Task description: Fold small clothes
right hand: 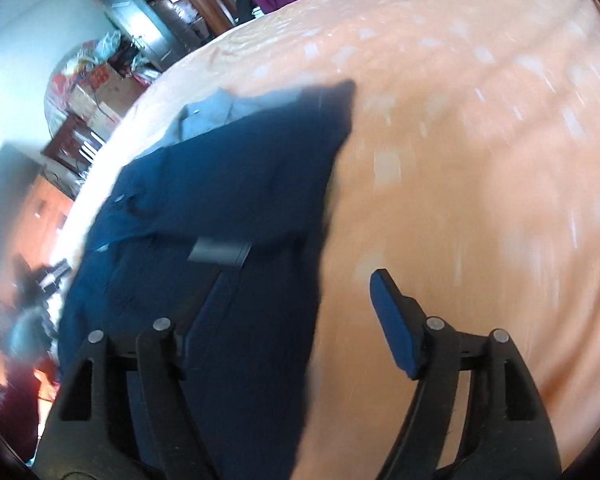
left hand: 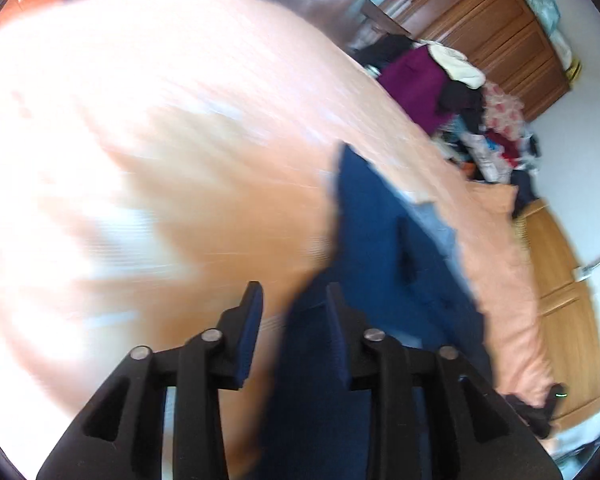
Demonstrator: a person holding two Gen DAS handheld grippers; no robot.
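navy garment (right hand: 228, 184): flat on peach bedspread (right hand: 480, 160), long axis away from camera | left tongs (left hand: 294, 320): parted, empty | right tongs (right hand: 296, 312): wide

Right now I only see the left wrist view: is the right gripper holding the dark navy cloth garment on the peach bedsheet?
Observer: No, the right gripper is open and empty.
Operator: Where are its fingers?
Observer: One lies across the dark navy cloth garment, the other over bare peach bedsheet.
Operator: Any marks on the garment?
Observer: A small grey rectangular patch near the gripper.
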